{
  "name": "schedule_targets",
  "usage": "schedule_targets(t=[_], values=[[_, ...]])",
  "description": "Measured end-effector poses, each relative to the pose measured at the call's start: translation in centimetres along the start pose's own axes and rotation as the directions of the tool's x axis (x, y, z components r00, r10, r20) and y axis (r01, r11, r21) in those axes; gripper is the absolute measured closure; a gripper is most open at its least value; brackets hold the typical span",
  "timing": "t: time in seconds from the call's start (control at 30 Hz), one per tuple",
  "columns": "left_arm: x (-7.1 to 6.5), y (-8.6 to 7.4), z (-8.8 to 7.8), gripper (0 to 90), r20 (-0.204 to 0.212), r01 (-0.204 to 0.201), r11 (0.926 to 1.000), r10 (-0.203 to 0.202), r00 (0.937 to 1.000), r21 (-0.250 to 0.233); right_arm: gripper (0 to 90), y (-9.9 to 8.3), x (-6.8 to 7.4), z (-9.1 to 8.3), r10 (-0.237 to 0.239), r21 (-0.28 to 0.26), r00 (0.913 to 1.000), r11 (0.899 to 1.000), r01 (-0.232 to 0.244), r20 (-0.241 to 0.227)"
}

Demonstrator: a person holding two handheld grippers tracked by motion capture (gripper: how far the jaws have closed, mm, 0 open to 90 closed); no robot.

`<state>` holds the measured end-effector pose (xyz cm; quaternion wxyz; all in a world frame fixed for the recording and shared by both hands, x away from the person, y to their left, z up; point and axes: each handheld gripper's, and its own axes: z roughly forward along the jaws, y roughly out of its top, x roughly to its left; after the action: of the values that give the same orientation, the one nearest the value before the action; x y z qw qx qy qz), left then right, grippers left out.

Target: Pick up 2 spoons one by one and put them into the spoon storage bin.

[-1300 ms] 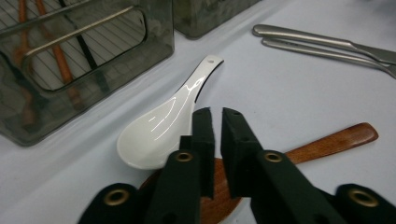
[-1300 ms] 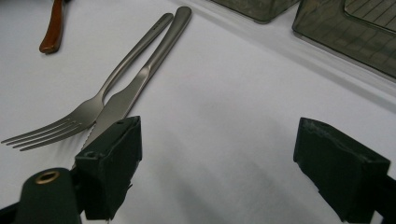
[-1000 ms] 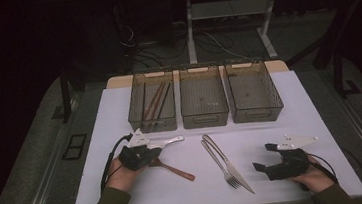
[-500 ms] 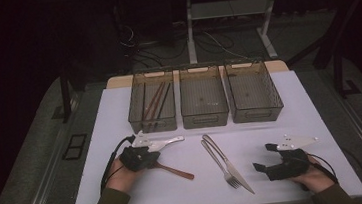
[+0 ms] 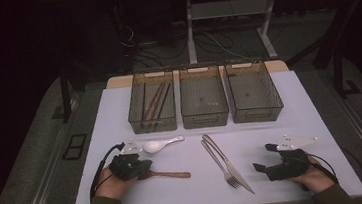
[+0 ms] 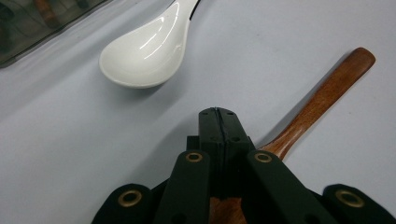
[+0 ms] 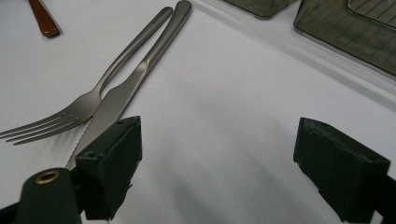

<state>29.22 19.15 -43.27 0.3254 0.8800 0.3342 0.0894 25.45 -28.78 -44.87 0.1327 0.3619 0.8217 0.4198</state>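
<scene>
On the white table (image 5: 272, 133), a white ceramic spoon (image 5: 160, 144) (image 6: 144, 56) lies just ahead of my left gripper (image 5: 142, 167) (image 6: 217, 116). That gripper's jaws are shut together and rest over the bowl end of a wooden spoon (image 5: 171, 174) (image 6: 322, 93), whose handle sticks out to the right. A steel fork (image 5: 220, 161) (image 7: 93, 100) and knife (image 5: 236, 172) (image 7: 135, 79) lie side by side in the middle. At the right, my right gripper (image 5: 261, 167) (image 7: 219, 135) stands open on the table, with its left jaw close to the knife blade and nothing between its jaws.
Three smoky clear bins stand in a row at the back. The left bin (image 5: 153, 127) holds chopsticks (image 5: 156, 100). The middle bin (image 5: 206, 122) and right bin (image 5: 256, 116) look empty. The table's front edge lies just behind both hands.
My left gripper has slid a little back toward the person, over the wooden spoon. The right gripper and the cutlery have stayed put.
</scene>
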Motion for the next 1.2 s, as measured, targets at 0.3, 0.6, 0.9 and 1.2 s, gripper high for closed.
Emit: schedule_targets(t=[0.3,0.6,0.9,1.2], values=[[1.0,-0.9,-2.1,57.0,0.019,0.04,0.9941,-0.038,0.9991,-0.101,15.3,0.0,0.0,0.0,-0.002,0.003,1.0,1.0,0.002,-0.003],[1.4,-2.8,-2.7,43.6,0.027,0.072,0.9923,-0.07,0.9972,-0.101,15.2,0.1,0.1,0.2,-0.005,0.006,1.0,1.0,0.005,-0.003],[1.3,-3.2,-2.2,41.9,0.043,0.061,0.9963,-0.059,0.9973,-0.06,15.2,0.0,0.1,0.2,-0.007,0.008,1.0,1.0,0.007,-0.005],[0.8,-3.3,-2.0,42.6,0.032,0.008,0.9999,-0.008,0.9995,-0.011,15.2,0.0,0.1,0.2,-0.007,0.01,1.0,1.0,0.007,-0.005]])
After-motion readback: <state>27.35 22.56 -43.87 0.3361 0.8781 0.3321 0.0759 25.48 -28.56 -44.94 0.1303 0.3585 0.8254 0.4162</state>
